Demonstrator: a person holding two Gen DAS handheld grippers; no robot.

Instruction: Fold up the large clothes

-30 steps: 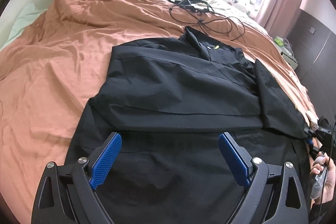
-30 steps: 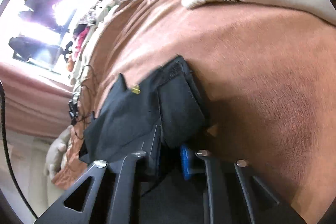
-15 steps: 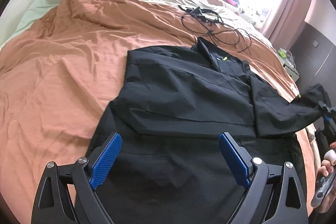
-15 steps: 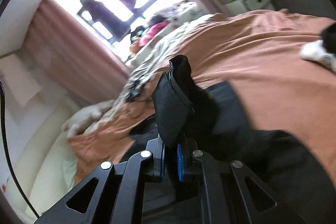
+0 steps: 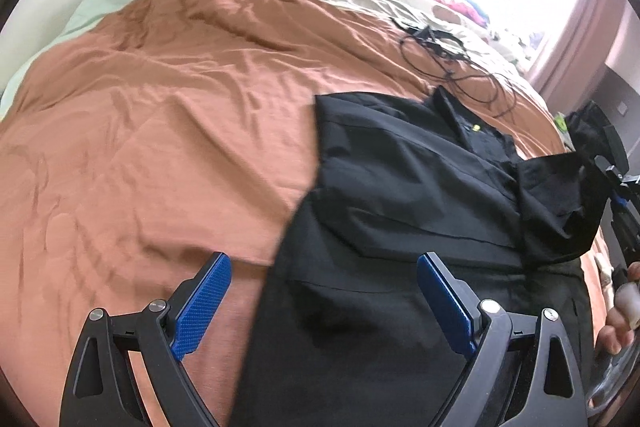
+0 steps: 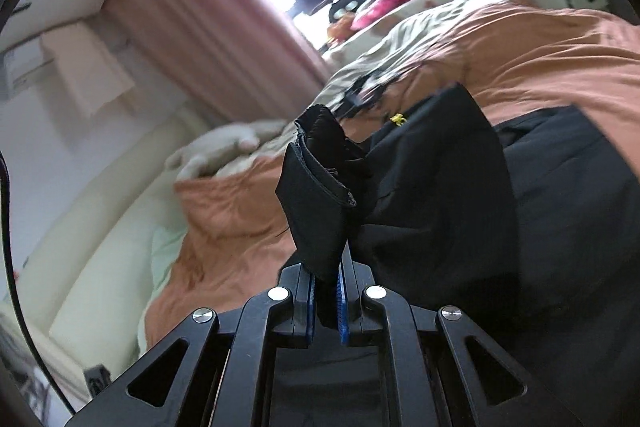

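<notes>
Right claw is clamped on the cuff of the black jacket's right sleeve, lifted clear of the bed; fabric is pinched between the blue pads with a flap sticking up past the tips. The jacket body lies flat on the orange bedspread, collar toward the window end, hem toward the person, so its long axis runs away from both claws. The other sleeve looks already folded across the chest. The key relation: the held sleeve hangs off the jacket's right edge and the body lies to the left of the right claw, so I'd judge the coming move is a sweep leftward across the torso, laying the sleeve crosswise over the chest. Left claw is wide open, empty, hovering over the hem at the jacket's left edge, near enough to pin it. The cable tangle beyond the collar is well apart.
</notes>
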